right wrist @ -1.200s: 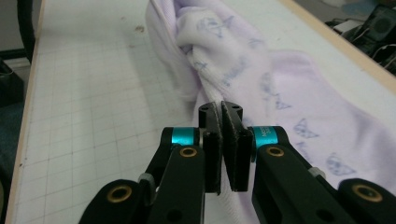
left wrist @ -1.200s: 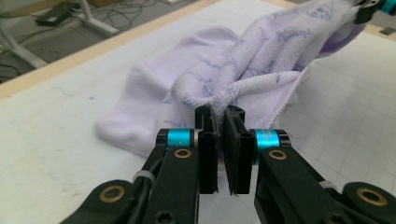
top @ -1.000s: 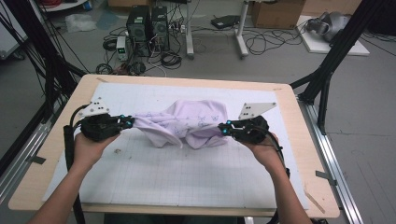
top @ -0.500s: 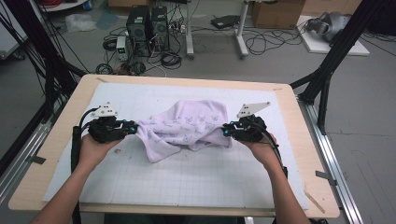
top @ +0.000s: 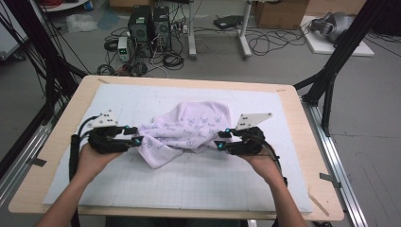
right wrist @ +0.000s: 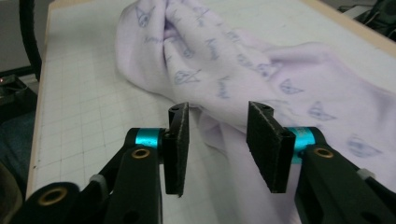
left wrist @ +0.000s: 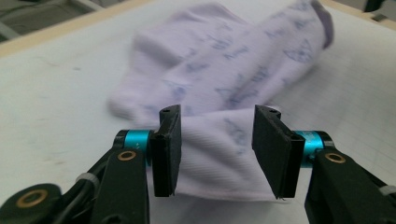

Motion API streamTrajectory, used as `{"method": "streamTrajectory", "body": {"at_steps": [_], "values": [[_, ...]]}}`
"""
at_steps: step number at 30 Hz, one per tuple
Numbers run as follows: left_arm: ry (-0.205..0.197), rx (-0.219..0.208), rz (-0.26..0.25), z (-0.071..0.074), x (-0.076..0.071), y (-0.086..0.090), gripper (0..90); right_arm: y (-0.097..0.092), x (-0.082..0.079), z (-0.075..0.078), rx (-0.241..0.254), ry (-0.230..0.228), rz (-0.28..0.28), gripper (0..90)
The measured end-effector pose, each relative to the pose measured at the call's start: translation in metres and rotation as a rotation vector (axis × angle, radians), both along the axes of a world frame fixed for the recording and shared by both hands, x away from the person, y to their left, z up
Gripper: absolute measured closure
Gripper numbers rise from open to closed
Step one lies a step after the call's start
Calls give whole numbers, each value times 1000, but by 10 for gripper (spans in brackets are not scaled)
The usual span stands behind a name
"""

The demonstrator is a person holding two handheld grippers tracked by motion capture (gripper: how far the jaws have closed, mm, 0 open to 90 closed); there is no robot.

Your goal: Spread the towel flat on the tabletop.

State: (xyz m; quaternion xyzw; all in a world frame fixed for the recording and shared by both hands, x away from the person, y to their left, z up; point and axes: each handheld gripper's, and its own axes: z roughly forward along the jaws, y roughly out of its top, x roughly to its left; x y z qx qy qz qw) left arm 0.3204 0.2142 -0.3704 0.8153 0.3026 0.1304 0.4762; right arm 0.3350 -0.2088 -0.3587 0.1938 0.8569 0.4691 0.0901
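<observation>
A pale lilac garment (top: 189,130) printed with small blue motifs lies crumpled at the centre of a white gridded mat (top: 189,179) that covers a light wooden desk (top: 56,189). In the high view, the cloth bunches into a rounded hump toward twelve o'clock, and a loose flap trails toward six o'clock.

Two hands come in from the six o'clock edge, each holding a black claw tool. The left claw (top: 134,136) sits at the nine o'clock side of the garment, its tips at the cloth's edge. The right claw (top: 221,140) sits at the three o'clock side, likewise at the cloth's edge. A grey three-cornered plate (top: 251,120) rides on top of the right tool, and another (top: 103,118) rides on the left tool.

In the left gripper view, the left claw (left wrist: 217,135) stands parted at a middling width. Its jaws have just been opening, and a fold of the garment (left wrist: 224,84) lies between the two black pads without either pad pressing on it.

In the right gripper view, the right claw (right wrist: 219,137) is also parted at a middling width. Its jaws have just been opening too. The garment (right wrist: 243,70) lies between and beyond them, loose on the mat (right wrist: 84,93), with neither pad pinching it.

Beyond the desk, toward twelve o'clock, the floor holds computer towers (top: 150,26) and tangled cables (top: 265,42).
</observation>
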Motion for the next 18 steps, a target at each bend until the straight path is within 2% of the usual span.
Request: {"method": "streamTrajectory", "body": {"at_steps": [3,5,6,8,9,10,12,14,16,18], "values": [[32,18,-37,-20,-1,-20,507,23,4,-15,-19,17,25,557],[71,30,-53,-37,3,-33,505,38,9,-25,-35,18,23,549],[79,46,-63,-43,5,-37,517,46,12,-30,-46,19,14,549],[120,107,-72,-56,12,-47,540,56,17,-37,-68,13,-10,553],[127,130,-74,-61,14,-52,544,61,20,-41,-73,14,-19,562],[116,142,-73,-64,16,-55,558,65,24,-46,-78,18,-27,588],[106,140,-58,-66,18,-58,628,72,29,-54,-113,14,-45,641],[112,149,-62,-66,20,-56,766,76,34,-63,-134,37,-31,726],[116,152,-63,-63,19,-52,822,77,34,-63,-151,31,-22,811],[99,136,-57,-58,16,-48,827,73,31,-56,-135,16,-14,828]]}}
